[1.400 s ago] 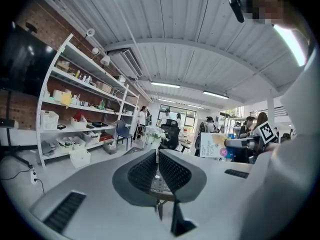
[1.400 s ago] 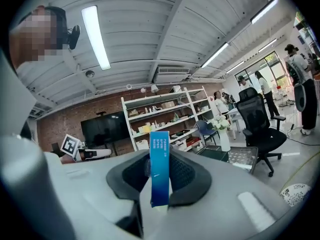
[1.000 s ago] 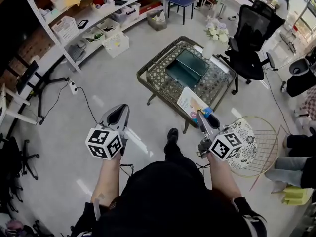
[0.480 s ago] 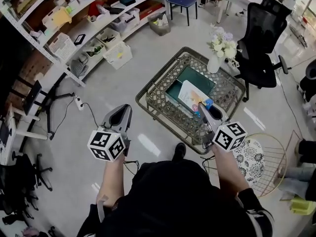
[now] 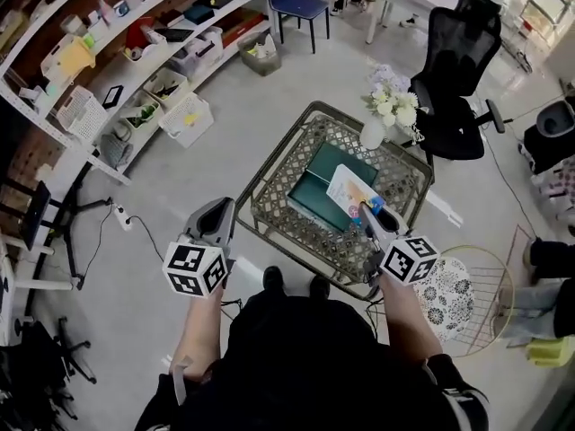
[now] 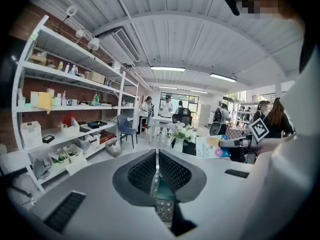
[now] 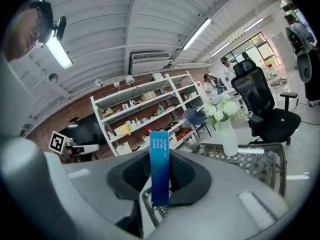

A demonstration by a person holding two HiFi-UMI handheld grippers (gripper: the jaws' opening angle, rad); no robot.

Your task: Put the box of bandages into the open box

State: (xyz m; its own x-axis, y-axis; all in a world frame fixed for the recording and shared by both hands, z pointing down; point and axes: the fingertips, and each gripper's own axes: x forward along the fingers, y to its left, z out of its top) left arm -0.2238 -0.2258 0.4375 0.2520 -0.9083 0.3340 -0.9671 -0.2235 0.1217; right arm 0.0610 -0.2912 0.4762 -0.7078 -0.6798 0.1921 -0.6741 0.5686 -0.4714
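Observation:
The box of bandages [image 5: 349,189], white with a colourful print and a blue side, is held upright in my right gripper [image 5: 367,212], whose jaws are shut on it. In the right gripper view its blue edge [image 7: 159,166] stands between the dark pads. It hangs over the right edge of the open dark green box [image 5: 316,180] on the low table [image 5: 274,206]. My left gripper [image 5: 218,212] hovers left of the table over the floor, shut and holding nothing. The left gripper view shows the closed pads [image 6: 156,176] and the bandage box [image 6: 212,146] off to the right.
A white vase of flowers [image 5: 384,110] stands at the table's far corner, a black office chair [image 5: 454,70] behind it. A round wire stool [image 5: 472,285] sits right of me. Shelves with bins [image 5: 135,52] line the left wall. People stand far off in the left gripper view.
I have stepped closer to the table. The right gripper, still gripping the bandage box, now hangs over the green box's edge rather than the table's front corner. The left gripper stays shut.

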